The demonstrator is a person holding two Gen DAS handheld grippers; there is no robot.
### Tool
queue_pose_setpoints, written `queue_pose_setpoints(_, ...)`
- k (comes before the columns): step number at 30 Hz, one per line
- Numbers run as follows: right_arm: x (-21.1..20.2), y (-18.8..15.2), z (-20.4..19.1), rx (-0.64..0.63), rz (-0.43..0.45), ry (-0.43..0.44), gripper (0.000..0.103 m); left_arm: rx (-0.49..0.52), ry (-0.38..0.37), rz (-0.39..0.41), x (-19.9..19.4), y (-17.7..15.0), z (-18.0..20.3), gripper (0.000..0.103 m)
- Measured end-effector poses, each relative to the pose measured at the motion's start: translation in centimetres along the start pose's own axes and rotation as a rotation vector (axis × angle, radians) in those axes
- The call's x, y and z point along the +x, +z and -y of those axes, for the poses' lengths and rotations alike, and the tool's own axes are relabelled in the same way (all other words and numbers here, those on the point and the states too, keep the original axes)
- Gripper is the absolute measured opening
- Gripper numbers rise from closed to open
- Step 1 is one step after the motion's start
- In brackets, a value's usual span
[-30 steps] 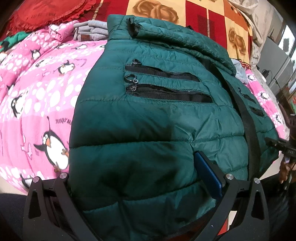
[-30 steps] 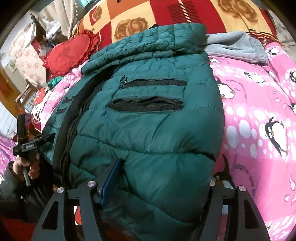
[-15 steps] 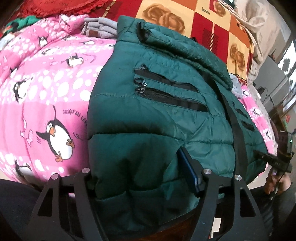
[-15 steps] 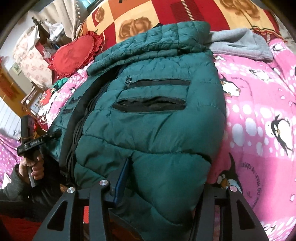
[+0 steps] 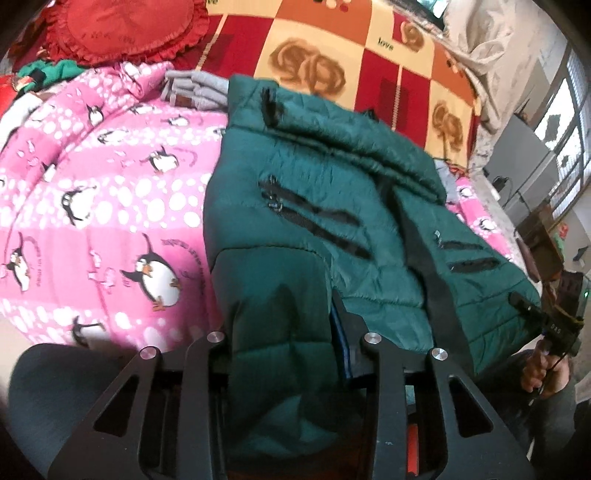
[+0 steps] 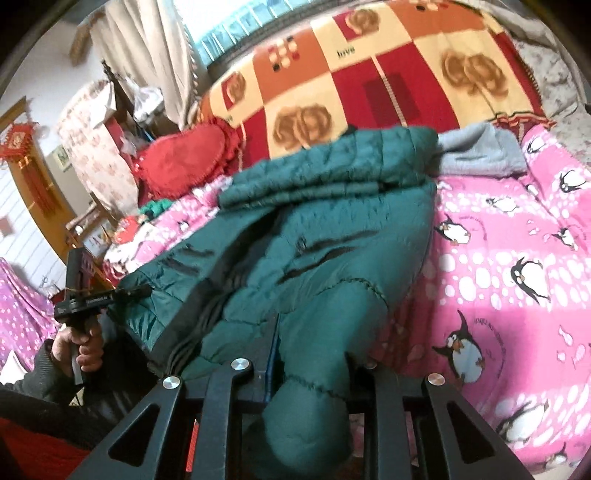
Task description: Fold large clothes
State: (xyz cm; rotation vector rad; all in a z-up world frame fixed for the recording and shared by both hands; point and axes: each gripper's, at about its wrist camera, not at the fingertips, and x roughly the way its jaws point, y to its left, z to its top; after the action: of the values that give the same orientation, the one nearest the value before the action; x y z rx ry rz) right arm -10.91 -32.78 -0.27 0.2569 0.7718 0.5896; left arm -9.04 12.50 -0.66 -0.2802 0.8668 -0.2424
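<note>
Pink penguin-print blanket (image 5: 110, 206) covers the bed, with a red-and-yellow checked blanket (image 5: 332, 48) behind it and a red heart cushion (image 5: 122, 29) at the far left corner. Green puffer jacket (image 5: 332, 206) lies front-up across the pink blanket, zip pockets showing, collar toward the checked blanket, hem toward the person. Folded grey garment (image 5: 195, 88) sits just beside the jacket's collar.

Left gripper (image 5: 284, 339): fingers closed onto a bunched fold of the jacket's hem, on the jacket's left corner. Right gripper (image 6: 310, 365): likewise pinched tight on the hem at the opposite corner, fabric bulging out between and below its fingers. Each gripper is visible from the other's camera, held out at either side of the jacket.

Reading: both near corners are held at once so the thick, slippery padding lifts evenly (one-sided pull would skew it). Likely step in hand is carrying the hem up toward the collar for a crosswise fold. Task looks early; jacket is not yet folded over. Risk: puffy fabric slipping from the pinch.
</note>
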Motion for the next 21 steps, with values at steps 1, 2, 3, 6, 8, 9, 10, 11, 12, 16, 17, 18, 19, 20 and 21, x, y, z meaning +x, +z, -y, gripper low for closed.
queue_pose_setpoints(1, -0.4, -0.2, -0.4, -0.005, 0.005, -0.003, 0.022, -0.005, -0.005, 0.011, -0.7, -0.1, -0.2, 0.034)
queue_pose_setpoints(2, -0.7, -0.4, -0.7, -0.013, 0.006, -0.011, 0.022, -0.004, -0.009, 0.021, -1.3, -0.4, -0.3, 0.034)
queue_pose_setpoints(3, -0.9, -0.6, -0.9, -0.014, 0.007, -0.017, 0.022, -0.001, -0.011, 0.028, -1.7, -0.6, -0.4, 0.033)
queue_pose_setpoints(6, -1.7, -1.0, -1.1, -0.006, 0.015, -0.023, 0.022, 0.018, -0.021, 0.035, -2.8, -1.3, -0.6, 0.027)
queue_pose_setpoints(8, -2.3, -1.3, -1.0, 0.006, 0.025, -0.03, 0.022, 0.043, -0.022, 0.034, -3.2, -2.0, -0.3, 0.023)
queue_pose_setpoints(9, -2.6, -1.4, -1.0, 0.011, 0.028, -0.033, 0.021, 0.05, -0.025, 0.034, -3.5, -2.3, -0.1, 0.022)
queue_pose_setpoints(10, -3.0, -1.6, -1.0, 0.016, 0.035, -0.034, 0.021, 0.055, -0.03, 0.034, -3.7, -2.7, 0.0, 0.02)
queue_pose_setpoints(11, -3.3, -1.6, -0.9, 0.02, 0.041, -0.032, 0.021, 0.06, -0.037, 0.035, -4.0, -2.9, 0.1, 0.019)
queue_pose_setpoints(12, -3.5, -1.7, -0.8, 0.027, 0.047, -0.026, 0.021, 0.065, -0.043, 0.035, -4.2, -3.1, 0.2, 0.018)
queue_pose_setpoints(16, -3.5, -1.7, 0.0, 0.043, 0.052, -0.013, 0.021, 0.092, -0.067, 0.037, -4.5, -3.6, 0.4, 0.017)
queue_pose_setpoints(17, -3.4, -1.7, 0.0, 0.045, 0.048, -0.013, 0.021, 0.096, -0.073, 0.035, -4.2, -3.6, 0.3, 0.017)
queue_pose_setpoints(18, -3.1, -1.7, 0.1, 0.047, 0.043, -0.012, 0.021, 0.097, -0.074, 0.031, -3.9, -3.6, 0.2, 0.018)
queue_pose_setpoints(19, -3.0, -1.6, 0.1, 0.047, 0.04, -0.011, 0.021, 0.1, -0.073, 0.027, -3.6, -3.5, 0.0, 0.018)
queue_pose_setpoints(20, -2.9, -1.6, 0.1, 0.045, 0.039, -0.009, 0.021, 0.104, -0.069, 0.021, -3.2, -3.5, -0.1, 0.018)
queue_pose_setpoints(21, -2.8, -1.5, 0.1, 0.045, 0.038, -0.007, 0.021, 0.102, -0.064, 0.011, -2.7, -3.5, -0.3, 0.02)
